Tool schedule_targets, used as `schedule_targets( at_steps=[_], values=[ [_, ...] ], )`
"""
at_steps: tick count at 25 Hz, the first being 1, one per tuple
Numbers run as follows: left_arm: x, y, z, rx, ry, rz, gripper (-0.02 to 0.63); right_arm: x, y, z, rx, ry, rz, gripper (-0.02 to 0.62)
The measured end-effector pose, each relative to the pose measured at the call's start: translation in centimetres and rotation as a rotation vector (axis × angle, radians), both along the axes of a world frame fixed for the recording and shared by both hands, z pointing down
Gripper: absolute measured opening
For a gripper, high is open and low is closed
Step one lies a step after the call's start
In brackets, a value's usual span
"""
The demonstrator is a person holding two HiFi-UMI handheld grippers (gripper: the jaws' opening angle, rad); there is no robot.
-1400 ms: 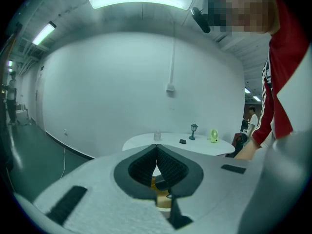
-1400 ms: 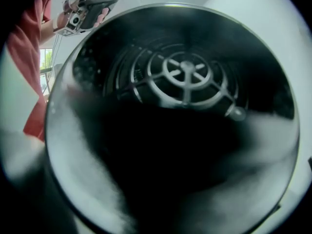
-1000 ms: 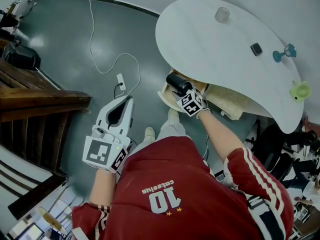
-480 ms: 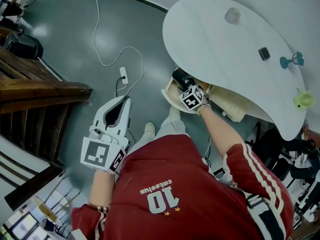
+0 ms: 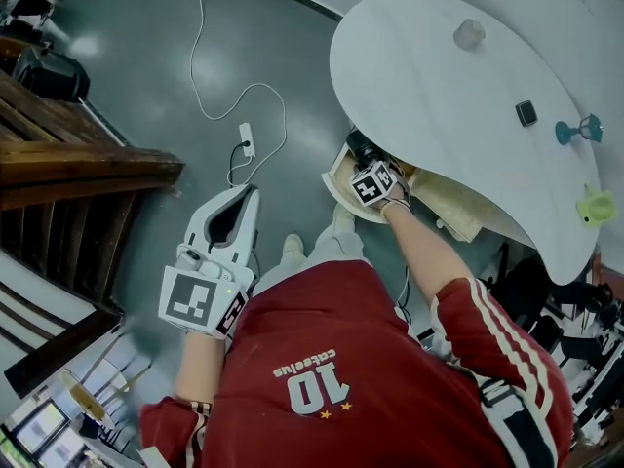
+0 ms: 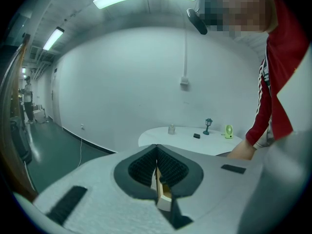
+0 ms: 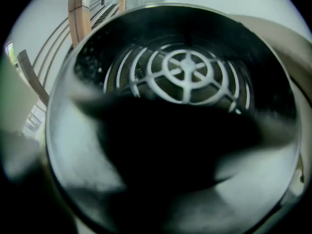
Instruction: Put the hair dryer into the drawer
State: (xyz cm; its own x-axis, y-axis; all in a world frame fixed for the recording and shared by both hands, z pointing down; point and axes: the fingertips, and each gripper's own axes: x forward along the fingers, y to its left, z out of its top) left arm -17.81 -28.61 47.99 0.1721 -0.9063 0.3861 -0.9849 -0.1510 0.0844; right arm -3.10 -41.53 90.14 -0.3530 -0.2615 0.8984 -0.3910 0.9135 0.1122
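Note:
The black hair dryer (image 5: 362,148) hangs at the open light-wood drawer (image 5: 337,185) under the white table (image 5: 429,86), its barrel right at the table's edge. My right gripper (image 5: 368,166) is shut on it from below. In the right gripper view the dryer's round grille (image 7: 184,77) fills the picture and hides the jaws. My left gripper (image 5: 246,199) hangs low over the grey floor, apart from the drawer; its jaws meet with nothing between them (image 6: 157,152).
A white cable with a plug (image 5: 246,138) lies on the floor left of the drawer. Dark wooden steps (image 5: 88,169) stand at the left. On the table are a cup (image 5: 469,34), a small black item (image 5: 526,113), a teal figure (image 5: 576,130) and a green fan (image 5: 597,206).
My right gripper has carried the hair dryer a little further in towards the drawer under the table edge. The left gripper has hardly moved.

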Motion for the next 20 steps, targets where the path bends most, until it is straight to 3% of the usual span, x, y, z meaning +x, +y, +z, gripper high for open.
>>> schedule_targets(
  at_steps=[9, 20],
  values=[
    [-0.5, 0.0, 0.5, -0.013, 0.013, -0.001, 0.000, 1.5, -1.2, 1.4, -0.092, -0.020, 0.172, 0.285],
    [-1.1, -0.4, 0.7, -0.004, 0.037, 0.010, 0.000, 2.3, -1.5, 0.9, -0.045, 0.003, 0.106, 0.271]
  ],
)
